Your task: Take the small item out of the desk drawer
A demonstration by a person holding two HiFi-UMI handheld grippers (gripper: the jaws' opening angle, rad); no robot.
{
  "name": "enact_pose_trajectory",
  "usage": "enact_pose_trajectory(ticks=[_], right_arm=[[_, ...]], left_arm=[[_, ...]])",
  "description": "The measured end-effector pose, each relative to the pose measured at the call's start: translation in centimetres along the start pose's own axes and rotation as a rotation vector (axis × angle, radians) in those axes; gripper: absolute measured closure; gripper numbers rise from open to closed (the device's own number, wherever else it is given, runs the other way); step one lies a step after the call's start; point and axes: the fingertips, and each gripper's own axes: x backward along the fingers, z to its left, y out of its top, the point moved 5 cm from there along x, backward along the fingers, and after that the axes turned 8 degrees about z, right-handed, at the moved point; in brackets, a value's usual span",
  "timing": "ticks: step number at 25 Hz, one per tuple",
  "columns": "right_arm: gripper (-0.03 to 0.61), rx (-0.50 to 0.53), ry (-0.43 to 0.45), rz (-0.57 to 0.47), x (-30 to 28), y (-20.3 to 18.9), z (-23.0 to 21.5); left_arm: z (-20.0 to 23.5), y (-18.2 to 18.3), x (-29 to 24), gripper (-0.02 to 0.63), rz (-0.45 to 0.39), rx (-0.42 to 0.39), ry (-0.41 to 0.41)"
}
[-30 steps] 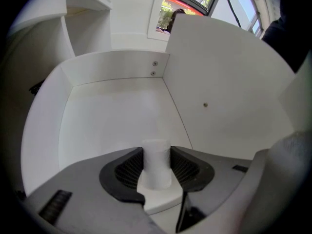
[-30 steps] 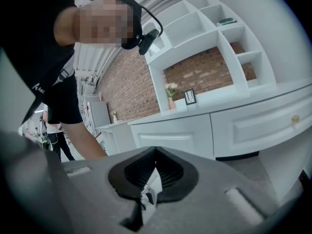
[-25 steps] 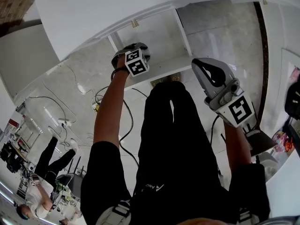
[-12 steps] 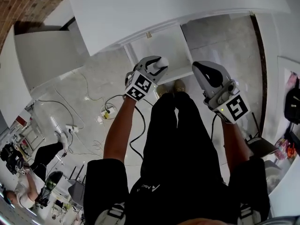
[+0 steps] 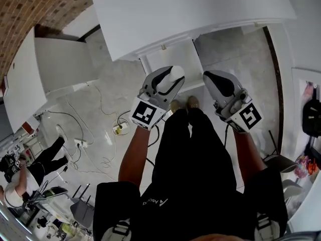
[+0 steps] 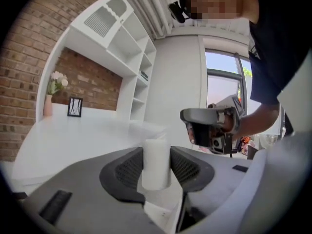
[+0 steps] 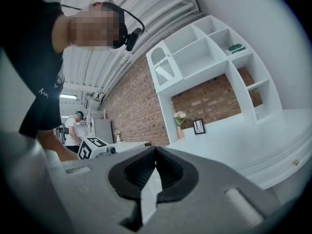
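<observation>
My left gripper [image 5: 173, 78] is shut on a small white cylinder [image 5: 176, 74], held just in front of the white drawer [image 5: 173, 54] under the white desk [image 5: 190, 9]. In the left gripper view the cylinder [image 6: 156, 162] stands upright between the dark pads, with the right gripper [image 6: 212, 128] beyond it. My right gripper [image 5: 209, 78] hovers to the right at about the same height. Its jaws [image 7: 155, 152] are shut with nothing between them. The left gripper's marker cube [image 7: 91, 147] shows at the left of the right gripper view.
Cables and a power strip [image 5: 119, 128] lie on the grey floor to the left of my legs. Another person [image 5: 20, 174] stands at the lower left. A chair [image 5: 281, 159] is at the right. A white shelf unit [image 7: 209, 57] stands against a brick wall.
The left gripper has drawn back from the drawer toward my body, carrying the white cylinder. The right gripper has stayed about where it was.
</observation>
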Motion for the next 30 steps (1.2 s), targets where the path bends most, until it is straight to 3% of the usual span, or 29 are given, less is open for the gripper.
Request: enact_pose_trajectory(ticks=[5, 15, 24, 30], right_arm=[[0.577, 0.035, 0.024, -0.070, 1.5, 4.2, 2.0], [0.577, 0.095, 0.057, -0.150, 5.8, 9.2, 5.5], [0.577, 0.170, 0.113, -0.197, 7.6, 12.2, 8.3], [0.577, 0.218, 0.101, -0.205, 8.3, 13.0, 8.9]], left_arm=[[-2.6, 6.2, 4.0, 0.443, -0.127, -0.011, 0.041], [-8.1, 14.0, 9.3, 0.443, -0.312, -0.045, 0.131], [-12.2, 17.2, 11.9, 0.443, -0.370, -0.101, 0.163], [-12.4, 18.4, 13.5, 0.443, -0.393, -0.115, 0.192]])
